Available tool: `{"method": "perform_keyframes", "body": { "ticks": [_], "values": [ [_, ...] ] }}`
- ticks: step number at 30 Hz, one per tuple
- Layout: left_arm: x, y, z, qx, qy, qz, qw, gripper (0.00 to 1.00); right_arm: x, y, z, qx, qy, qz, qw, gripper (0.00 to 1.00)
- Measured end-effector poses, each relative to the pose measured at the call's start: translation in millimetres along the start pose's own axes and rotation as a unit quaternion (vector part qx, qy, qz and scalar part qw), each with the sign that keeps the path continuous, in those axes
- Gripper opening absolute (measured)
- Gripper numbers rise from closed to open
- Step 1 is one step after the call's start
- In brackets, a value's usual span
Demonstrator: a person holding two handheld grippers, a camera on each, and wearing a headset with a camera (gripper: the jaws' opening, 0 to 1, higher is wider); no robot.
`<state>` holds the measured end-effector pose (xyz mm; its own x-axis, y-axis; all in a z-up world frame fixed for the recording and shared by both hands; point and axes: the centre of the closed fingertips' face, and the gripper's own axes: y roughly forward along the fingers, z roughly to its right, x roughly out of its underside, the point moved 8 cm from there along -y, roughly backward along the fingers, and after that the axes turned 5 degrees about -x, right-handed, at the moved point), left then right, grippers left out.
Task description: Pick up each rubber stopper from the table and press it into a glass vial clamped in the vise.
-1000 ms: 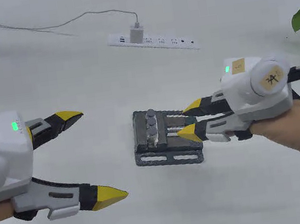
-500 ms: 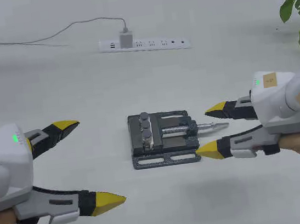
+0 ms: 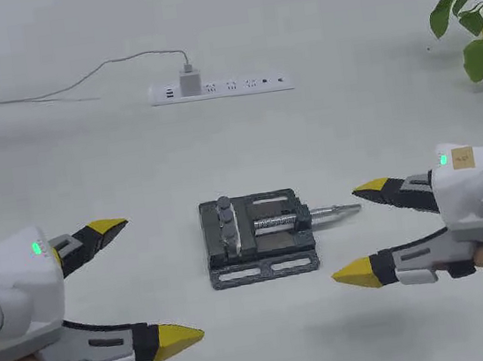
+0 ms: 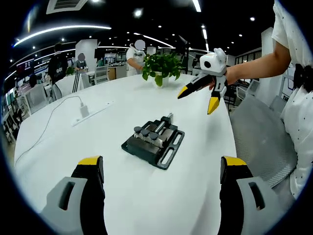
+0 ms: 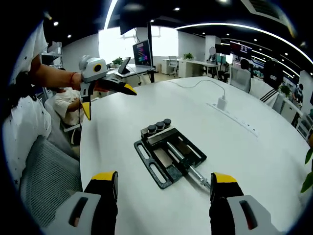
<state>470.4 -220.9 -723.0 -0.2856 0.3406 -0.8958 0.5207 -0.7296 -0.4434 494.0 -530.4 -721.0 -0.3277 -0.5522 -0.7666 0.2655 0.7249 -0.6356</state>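
Dark grey metal vise sits flat mid-way across the white table. Its long axis runs left to right, and the screw rod pokes out toward the right. Three glass vials stand upright, clamped at the vise's left end and lined up near to far. Each one has a grey rubber stopper on top already. Left gripper hovers well off to the left, claw spread wide with nothing in it. Right gripper hangs just right of the rod tip, also wide open and empty, not touching anything. Power strip with a white charger plugged in lies at the far side, and there's a leafy plant at far right.
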Motion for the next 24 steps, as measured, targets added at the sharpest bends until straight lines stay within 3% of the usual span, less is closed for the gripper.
{"method": "perform_keyframes", "body": {
  "ticks": [24],
  "values": [
    [-1.5,0.8,7.5,0.009,0.006,-0.007,0.9999,0.99,-2.1,-10.1,-0.4,0.015,0.004,0.022,0.9996,0.74]
  ]
}}
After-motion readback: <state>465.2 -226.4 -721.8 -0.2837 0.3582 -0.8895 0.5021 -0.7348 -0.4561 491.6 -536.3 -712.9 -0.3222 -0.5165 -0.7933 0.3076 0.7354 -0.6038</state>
